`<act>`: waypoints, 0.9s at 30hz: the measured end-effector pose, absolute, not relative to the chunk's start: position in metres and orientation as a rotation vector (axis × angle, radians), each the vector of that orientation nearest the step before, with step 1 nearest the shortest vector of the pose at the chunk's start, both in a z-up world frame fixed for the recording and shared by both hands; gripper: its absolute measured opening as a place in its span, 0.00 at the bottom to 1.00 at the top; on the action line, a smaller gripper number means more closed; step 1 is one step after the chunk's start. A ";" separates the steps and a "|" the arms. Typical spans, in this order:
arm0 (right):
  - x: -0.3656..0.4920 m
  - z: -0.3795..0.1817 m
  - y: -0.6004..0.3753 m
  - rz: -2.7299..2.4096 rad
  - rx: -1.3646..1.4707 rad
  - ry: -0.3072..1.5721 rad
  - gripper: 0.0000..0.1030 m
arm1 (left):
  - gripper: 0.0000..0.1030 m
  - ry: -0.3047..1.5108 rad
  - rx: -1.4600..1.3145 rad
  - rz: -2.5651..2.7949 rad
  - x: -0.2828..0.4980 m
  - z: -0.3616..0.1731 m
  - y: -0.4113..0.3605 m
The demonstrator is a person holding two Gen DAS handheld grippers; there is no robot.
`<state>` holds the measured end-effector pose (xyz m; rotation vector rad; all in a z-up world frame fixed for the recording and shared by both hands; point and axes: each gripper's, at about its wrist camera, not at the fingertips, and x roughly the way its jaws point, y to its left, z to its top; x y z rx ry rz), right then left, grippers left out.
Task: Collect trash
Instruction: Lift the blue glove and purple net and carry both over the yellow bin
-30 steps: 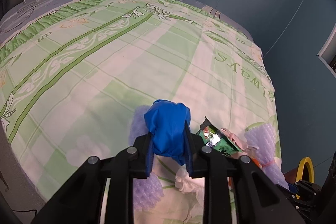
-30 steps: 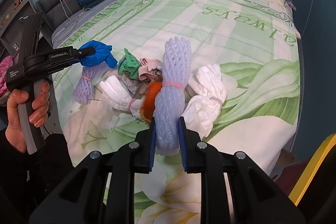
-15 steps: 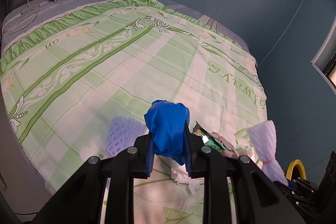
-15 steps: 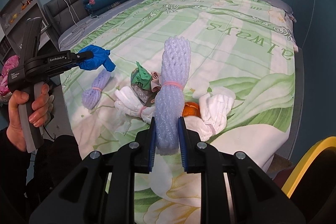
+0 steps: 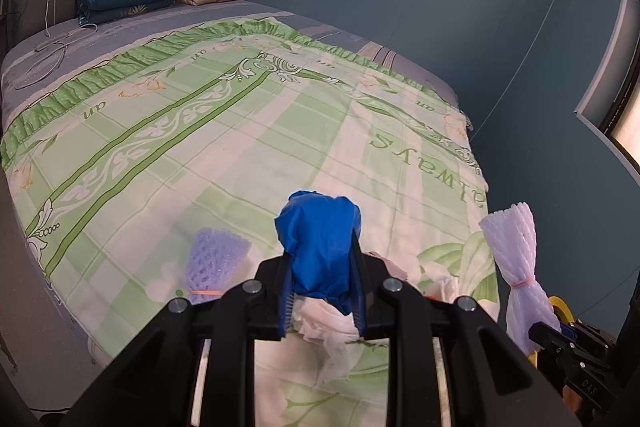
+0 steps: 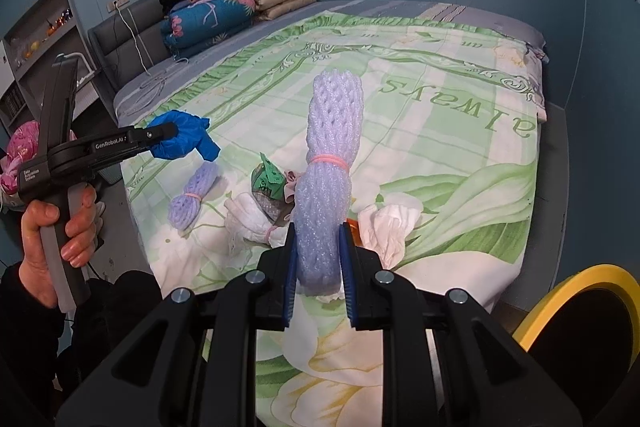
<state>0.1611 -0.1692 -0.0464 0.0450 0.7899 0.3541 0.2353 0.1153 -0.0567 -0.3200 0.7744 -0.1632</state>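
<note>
My left gripper [image 5: 320, 291] is shut on a crumpled blue glove [image 5: 320, 247] and holds it above the bed's near corner; the glove also shows in the right wrist view [image 6: 180, 141]. My right gripper [image 6: 318, 267] is shut on a long purple foam net [image 6: 326, 183] bound with a pink band, held upright above the trash pile; the net also shows in the left wrist view [image 5: 514, 267]. On the bedspread lie a second purple foam net [image 6: 192, 197], a green wrapper [image 6: 269, 181], white tissues [image 6: 390, 223] and an orange scrap [image 6: 353, 225].
The green patterned bedspread [image 6: 400, 115] covers the bed. Folded quilts [image 6: 224, 17] are stacked at the headboard. A yellow-rimmed black bin [image 6: 580, 311] stands at the lower right beside the bed. A shelf [image 6: 36, 39] stands at the left.
Both grippers have risen and pulled back from the pile with their items still held. More of the bed and the yellow-rimmed bin show now.
</note>
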 end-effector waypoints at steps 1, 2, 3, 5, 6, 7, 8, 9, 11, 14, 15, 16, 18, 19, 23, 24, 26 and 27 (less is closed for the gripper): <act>0.159 -0.044 -0.171 0.351 0.047 0.783 0.18 | 0.21 0.770 -0.316 -0.169 0.233 -0.055 0.112; 0.158 -0.042 -0.174 0.349 0.050 0.775 0.18 | 0.21 0.767 -0.312 -0.172 0.231 -0.053 0.109; 0.156 -0.039 -0.177 0.346 0.054 0.767 0.18 | 0.21 0.763 -0.308 -0.178 0.229 -0.051 0.105; 0.152 -0.034 -0.182 0.340 0.058 0.752 0.18 | 0.21 0.757 -0.304 -0.190 0.226 -0.047 0.099; 0.150 -0.031 -0.185 0.337 0.060 0.743 0.18 | 0.21 0.753 -0.303 -0.200 0.224 -0.045 0.094; 0.148 -0.028 -0.187 0.333 0.064 0.734 0.18 | 0.21 0.750 -0.301 -0.207 0.222 -0.043 0.091; 0.147 -0.026 -0.190 0.330 0.067 0.728 0.18 | 0.21 0.746 -0.297 -0.216 0.220 -0.041 0.086; 0.145 -0.023 -0.193 0.325 0.071 0.720 0.18 | 0.21 0.744 -0.295 -0.224 0.219 -0.039 0.083; 0.142 -0.018 -0.200 0.318 0.078 0.705 0.18 | 0.21 0.743 -0.291 -0.242 0.215 -0.036 0.074; 0.136 -0.011 -0.209 0.306 0.090 0.684 0.18 | 0.21 0.737 -0.275 -0.266 0.211 -0.031 0.060; 0.134 -0.008 -0.212 0.301 0.094 0.676 0.18 | 0.21 0.734 -0.269 -0.276 0.209 -0.029 0.055; 0.132 -0.006 -0.216 0.296 0.097 0.669 0.18 | 0.21 0.733 -0.266 -0.287 0.208 -0.027 0.049; 0.127 -0.002 -0.223 0.288 0.104 0.656 0.18 | 0.21 0.728 -0.255 -0.309 0.205 -0.024 0.039; 0.126 -0.001 -0.226 0.283 0.108 0.651 0.18 | 0.21 0.724 -0.247 -0.321 0.203 -0.022 0.033; 0.119 0.008 -0.241 0.262 0.129 0.625 0.18 | 0.21 0.715 -0.223 -0.365 0.197 -0.014 0.012; 0.117 0.010 -0.244 0.257 0.134 0.618 0.18 | 0.21 0.712 -0.219 -0.377 0.196 -0.012 0.007; 0.113 0.013 -0.251 0.245 0.142 0.605 0.18 | 0.21 0.707 -0.209 -0.398 0.193 -0.008 -0.004; 0.111 0.015 -0.256 0.240 0.146 0.598 0.18 | 0.21 0.704 -0.204 -0.408 0.192 -0.006 -0.010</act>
